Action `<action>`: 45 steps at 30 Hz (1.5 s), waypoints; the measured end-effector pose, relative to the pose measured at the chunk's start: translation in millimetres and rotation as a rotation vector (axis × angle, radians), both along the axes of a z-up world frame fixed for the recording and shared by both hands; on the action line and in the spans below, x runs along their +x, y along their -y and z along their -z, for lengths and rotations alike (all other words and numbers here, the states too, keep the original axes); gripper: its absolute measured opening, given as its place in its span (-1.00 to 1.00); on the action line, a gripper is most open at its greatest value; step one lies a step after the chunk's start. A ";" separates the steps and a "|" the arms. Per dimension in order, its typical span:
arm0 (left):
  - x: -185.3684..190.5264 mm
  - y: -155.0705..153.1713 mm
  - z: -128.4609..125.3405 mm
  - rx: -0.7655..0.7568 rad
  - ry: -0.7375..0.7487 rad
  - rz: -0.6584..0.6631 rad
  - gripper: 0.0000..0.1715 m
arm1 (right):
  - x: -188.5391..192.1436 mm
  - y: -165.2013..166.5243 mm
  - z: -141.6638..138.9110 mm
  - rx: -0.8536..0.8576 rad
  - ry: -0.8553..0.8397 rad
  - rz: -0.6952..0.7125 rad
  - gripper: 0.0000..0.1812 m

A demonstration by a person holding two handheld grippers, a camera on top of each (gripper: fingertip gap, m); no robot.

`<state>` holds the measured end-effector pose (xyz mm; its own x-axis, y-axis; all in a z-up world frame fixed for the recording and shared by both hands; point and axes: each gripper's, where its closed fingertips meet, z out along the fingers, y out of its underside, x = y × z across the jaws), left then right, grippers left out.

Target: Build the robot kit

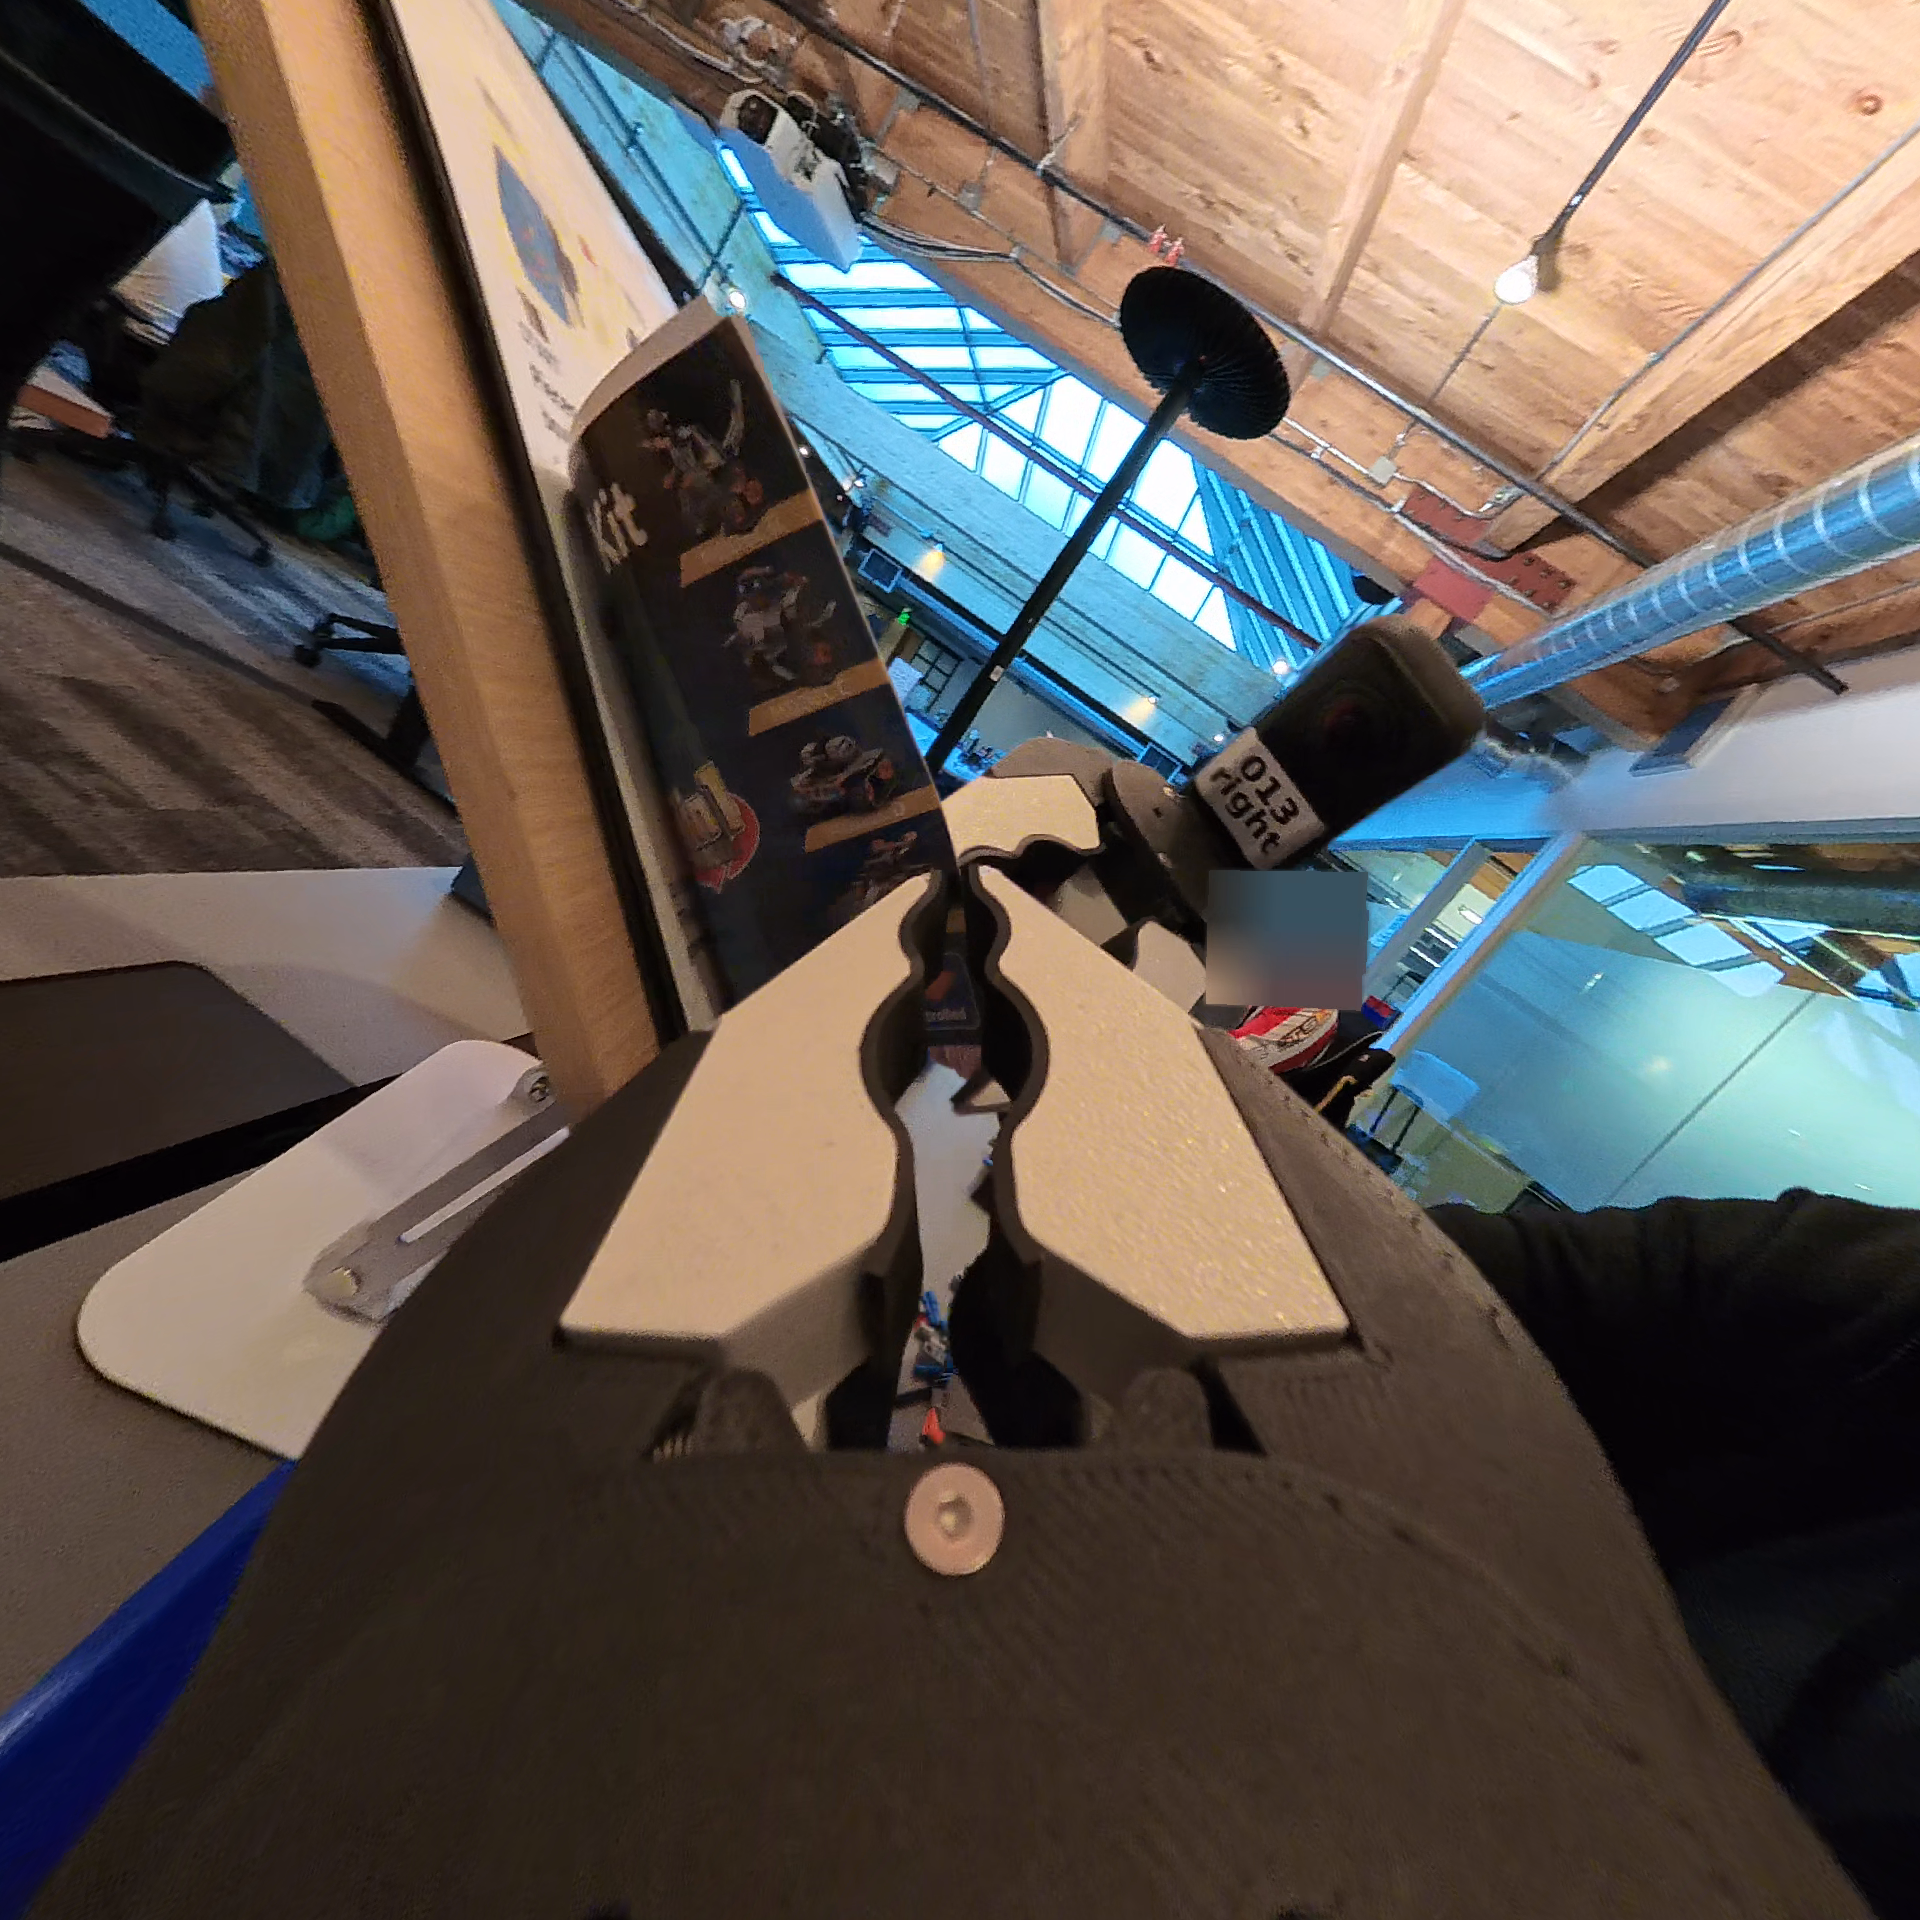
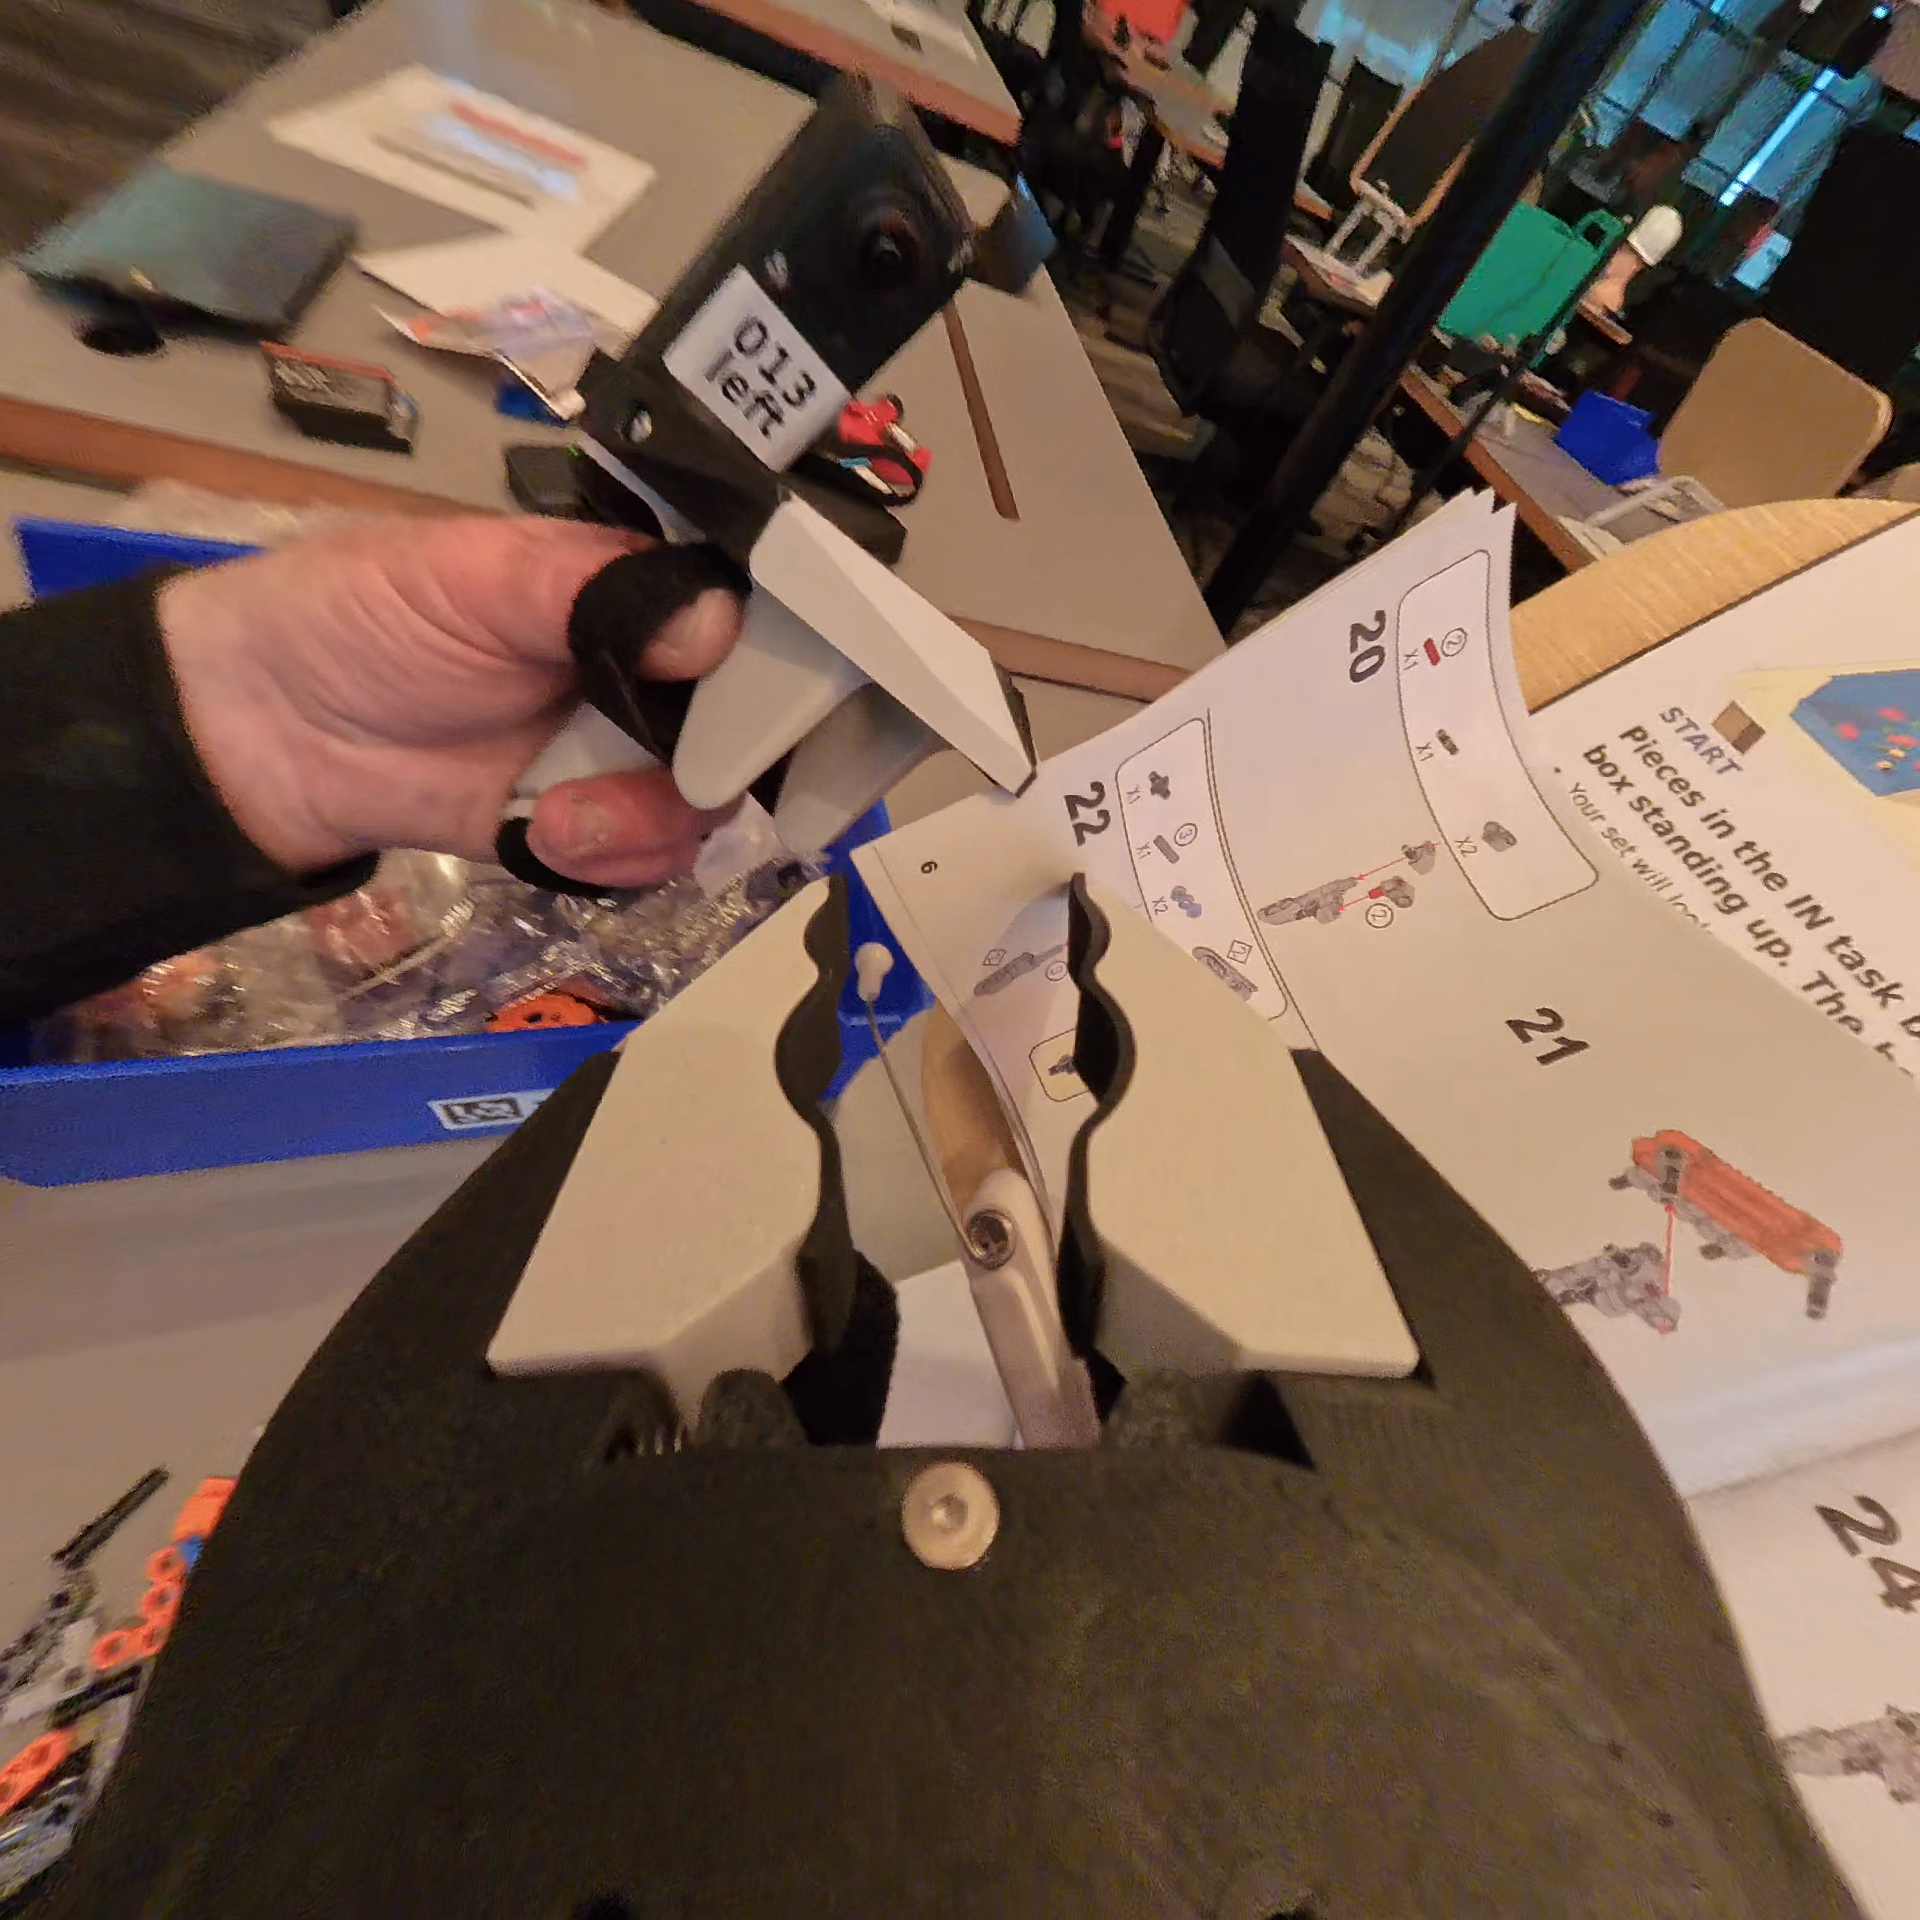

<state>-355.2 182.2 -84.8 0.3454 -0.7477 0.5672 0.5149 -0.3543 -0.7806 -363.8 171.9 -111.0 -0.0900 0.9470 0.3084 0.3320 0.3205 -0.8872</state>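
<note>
The left gripper [image 1: 951, 894] is clamped on the edge of an instruction booklet [image 1: 748, 644], lifting its pages upright beside a wooden stand [image 1: 416, 520]. The right gripper [image 2: 951, 914] stands partly open with nothing between its fingers, just beside the booklet's curled page. A blue bin [image 2: 260, 1091] of bagged parts sits on the table [image 2: 156, 1299] behind.

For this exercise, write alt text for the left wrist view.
The left gripper is shut on the edge of an instruction booklet, holding it up against a wooden ceiling. The right gripper sits just behind.
</note>
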 end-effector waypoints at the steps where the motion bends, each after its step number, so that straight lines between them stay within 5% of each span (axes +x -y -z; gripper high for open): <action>1: 1.2 1.2 -1.6 0.007 0.008 0.010 -1.00 | 1.0 2.3 -2.2 -0.027 -0.011 -0.021 -0.57; 7: -1.0 4.1 -5.7 0.027 0.046 0.026 -1.00 | 4.7 8.4 -9.7 -0.150 -0.054 -0.103 -0.70; 15: -2.6 4.7 -5.9 0.032 0.078 0.043 -1.00 | 6.7 15.4 -16.2 -0.333 -0.097 -0.206 -0.62; 28: -0.2 2.5 -5.2 0.023 0.082 0.041 -1.00 | -0.5 3.6 -12.1 -0.188 -0.077 -0.061 -0.75; 35: -0.4 1.7 -3.6 0.019 0.072 0.036 -1.00 | 6.5 -1.2 -10.9 -0.187 -0.065 -0.045 -1.00; 45: -18.7 -1.3 5.5 -0.016 0.060 -0.035 -1.00 | 70.9 -36.7 -47.2 -0.211 -0.160 0.119 -1.00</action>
